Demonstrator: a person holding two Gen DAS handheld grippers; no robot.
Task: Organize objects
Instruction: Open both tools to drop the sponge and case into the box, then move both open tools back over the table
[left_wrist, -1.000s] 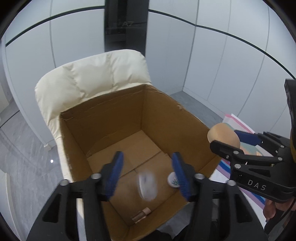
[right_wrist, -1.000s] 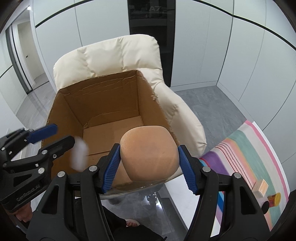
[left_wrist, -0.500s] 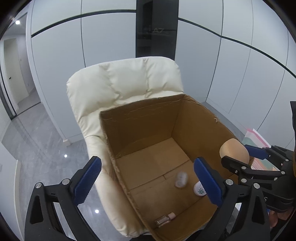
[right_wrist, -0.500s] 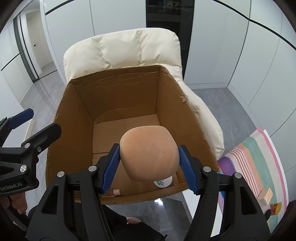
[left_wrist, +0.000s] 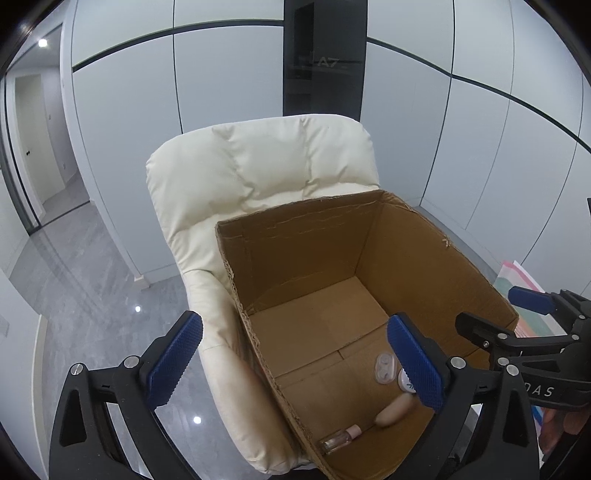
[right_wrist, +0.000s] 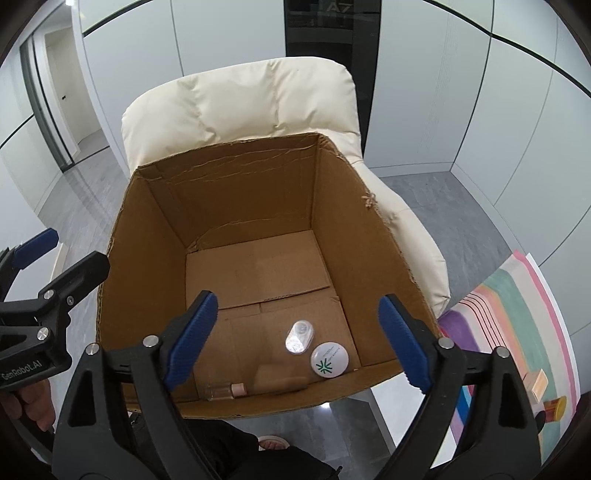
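My left claw (left_wrist: 295, 362) is wide open with nothing between its bumpy blue pads (left_wrist: 413, 363); it hangs over the near left corner of the cardboard box (left_wrist: 310, 236). My right claw (right_wrist: 297, 339) has just been opening and is wide too, empty, with its blue pads (right_wrist: 192, 334) spread above the box's near edge. The box is brown and square, with rough torn edges along the top and flat flaps making its floor. It sits on a soft cream chair (right_wrist: 236, 99) that looks puffy, like a pillow with stitched lines. Down in the box, near the front wall, lie four little things. There is a round white tin (right_wrist: 329, 360) with a green star-like mark on its lid. Just beside it lies a clear oval case (right_wrist: 299, 336), smooth and shiny. A soft tan sponge (left_wrist: 397, 408) — egg-shaped and matte — lies on the floor of the box by the front wall; it looks blurry from my right side. Next to it is a small clear glass bottle (left_wrist: 338, 439) with a pale pink cap, lying on its side. The floor (left_wrist: 92, 302) outside is grey, shiny stone. To the right is a striped mat (right_wrist: 517, 295) in pink, green and purple — a few small things sit on it, too small to tell.
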